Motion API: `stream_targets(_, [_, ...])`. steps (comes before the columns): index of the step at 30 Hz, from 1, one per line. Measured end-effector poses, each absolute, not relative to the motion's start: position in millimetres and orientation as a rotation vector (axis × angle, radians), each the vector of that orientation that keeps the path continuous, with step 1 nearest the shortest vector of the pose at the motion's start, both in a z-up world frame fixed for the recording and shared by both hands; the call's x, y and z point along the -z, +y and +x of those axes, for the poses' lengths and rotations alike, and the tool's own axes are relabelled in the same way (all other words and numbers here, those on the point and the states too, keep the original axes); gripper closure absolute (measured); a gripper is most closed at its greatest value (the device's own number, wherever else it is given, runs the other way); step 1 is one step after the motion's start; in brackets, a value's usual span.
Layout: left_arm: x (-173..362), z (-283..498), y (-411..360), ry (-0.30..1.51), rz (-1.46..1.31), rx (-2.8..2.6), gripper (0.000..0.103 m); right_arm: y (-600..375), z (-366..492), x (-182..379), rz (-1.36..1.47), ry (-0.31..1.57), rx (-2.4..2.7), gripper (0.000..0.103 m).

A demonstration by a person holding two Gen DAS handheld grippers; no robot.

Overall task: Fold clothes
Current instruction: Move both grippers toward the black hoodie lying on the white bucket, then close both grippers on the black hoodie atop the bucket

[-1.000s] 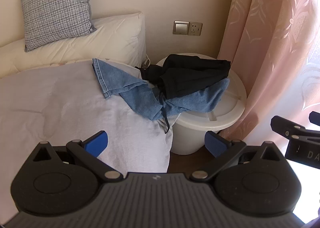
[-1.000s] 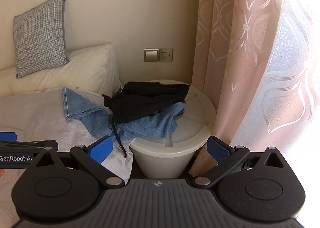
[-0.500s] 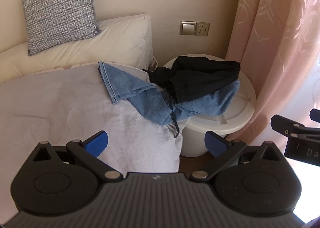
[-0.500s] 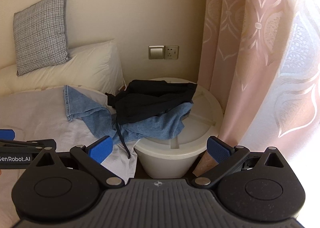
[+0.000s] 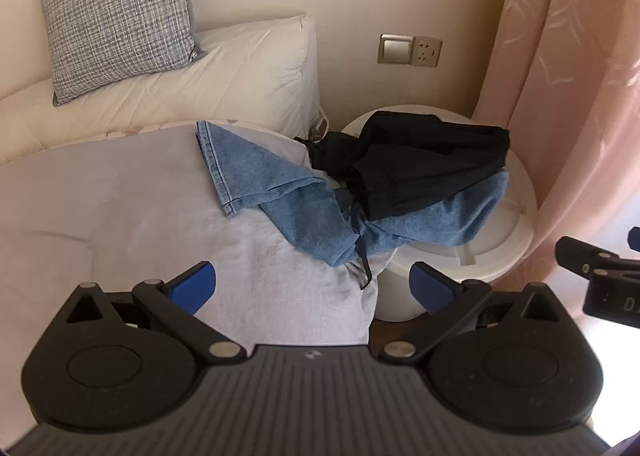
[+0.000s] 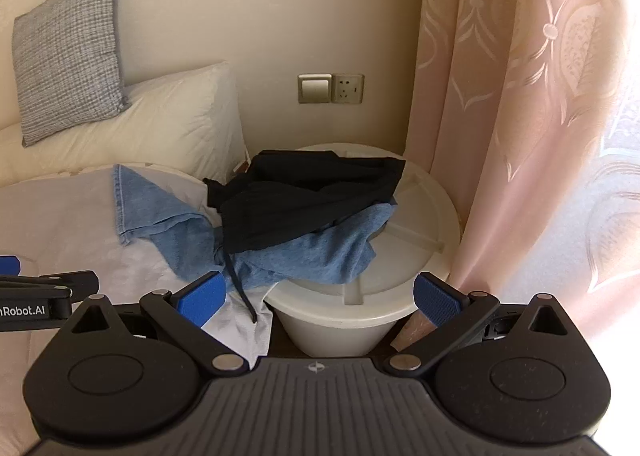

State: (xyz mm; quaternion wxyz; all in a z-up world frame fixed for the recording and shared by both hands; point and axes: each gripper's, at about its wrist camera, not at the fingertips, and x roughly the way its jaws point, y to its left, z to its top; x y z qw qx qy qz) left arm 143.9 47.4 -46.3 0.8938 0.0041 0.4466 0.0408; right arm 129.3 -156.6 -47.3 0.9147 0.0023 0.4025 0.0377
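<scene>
Left gripper (image 5: 312, 288) occupied the lower part of the left wrist view, blue-padded fingers (image 5: 194, 290) spread wide, nothing between them. Below it lay the pale bed sheet (image 5: 100, 216), near its right edge.

Right gripper (image 6: 318, 296) filled the lower part of the right wrist view, its fingers (image 6: 434, 298) likewise spread wide and empty. It sat just in front of the white round bin (image 6: 424, 216), centre of frame.

Blue jeans (image 5: 280, 200) lay centre frame in the left wrist view: one leg with its hem on the bed sheet, the rest draped across the gap onto the bin lid. A black garment (image 5: 424, 168) was heaped on top of the jeans, over the bin lid, right of centre. A dark drawstring (image 5: 362, 256) hung from it over the denim toward the bed edge. Both garments were crumpled, unfolded, and clear of both grippers.

White pillow (image 5: 200, 76) was at upper left against the wall, with a grey checked cushion (image 5: 116, 12) propped on it. Wall switch and socket (image 6: 331, 88) were upper centre, above the bin. Pink patterned curtain (image 6: 520, 96) filled the right side, touching the bin's right rim.
</scene>
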Motion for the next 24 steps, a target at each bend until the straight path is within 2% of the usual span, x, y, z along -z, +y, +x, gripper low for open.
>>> stream_targets(24, [80, 286, 11, 1.069, -0.003, -0.052, 0.001, -183, 274, 85, 0.007, 0.949, -0.118, 0.000])
